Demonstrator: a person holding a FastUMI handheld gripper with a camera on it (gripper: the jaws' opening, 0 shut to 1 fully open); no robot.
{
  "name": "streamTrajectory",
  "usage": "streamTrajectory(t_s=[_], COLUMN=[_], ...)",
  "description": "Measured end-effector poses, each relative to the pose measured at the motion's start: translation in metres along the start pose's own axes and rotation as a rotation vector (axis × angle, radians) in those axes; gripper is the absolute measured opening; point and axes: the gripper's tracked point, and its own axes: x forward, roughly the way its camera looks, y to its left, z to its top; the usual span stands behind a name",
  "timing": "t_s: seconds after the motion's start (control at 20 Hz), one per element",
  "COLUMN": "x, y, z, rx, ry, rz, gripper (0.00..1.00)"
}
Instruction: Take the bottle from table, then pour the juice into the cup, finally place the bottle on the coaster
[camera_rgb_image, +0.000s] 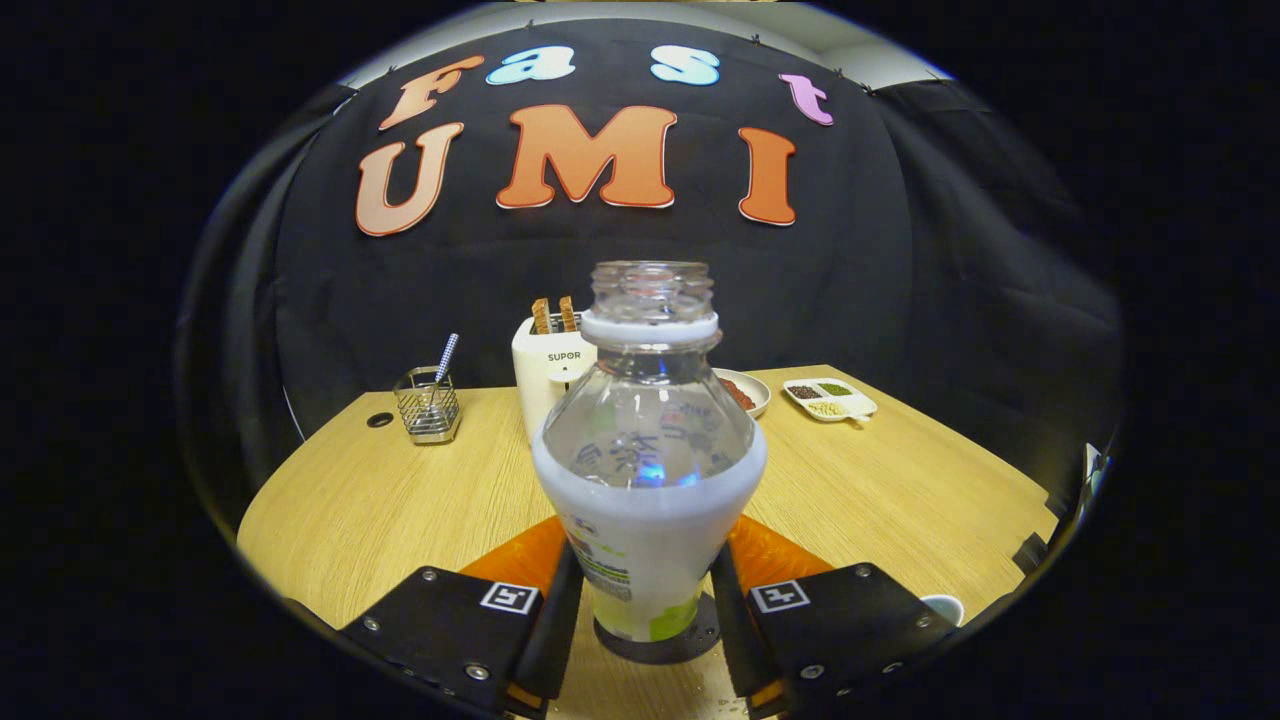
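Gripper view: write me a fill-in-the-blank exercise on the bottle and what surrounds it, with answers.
1. The uncapped bottle stands upright between the gripper's two ____.
2. Under the bottle lies a dark round ____.
3. Beyond the bottle, two slices of toast stick out of the white ____.
4. Left of the toaster, a spoon stands in a wire ____.

Answers: fingers; coaster; toaster; basket

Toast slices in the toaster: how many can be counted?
2. Both toast slices stand side by side in the toaster, beyond the bottle that both gripper fingers press on. The bottle covers the toaster's right part, so more may be hidden.
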Motion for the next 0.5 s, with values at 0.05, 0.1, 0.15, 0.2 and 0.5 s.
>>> streamTrajectory(t_s=[0.05, 0.1, 0.15, 0.2, 0.5], x=[0.001, 0.004, 0.006, 0.006, 0.010], y=[-0.002, -0.003, -0.001, 0.002, 0.001], z=[-0.003, -0.007, -0.010, -0.011, -0.034], rx=[0.004, 0.007, 0.007, 0.008, -0.015], ry=[0.002, 0.008, 0.010, 0.012, 0.041], rz=[-0.007, -0.009, 0.000, 0.011, 0.003], gripper=[0.62, 0.63, 0.63, 0.64, 0.66])
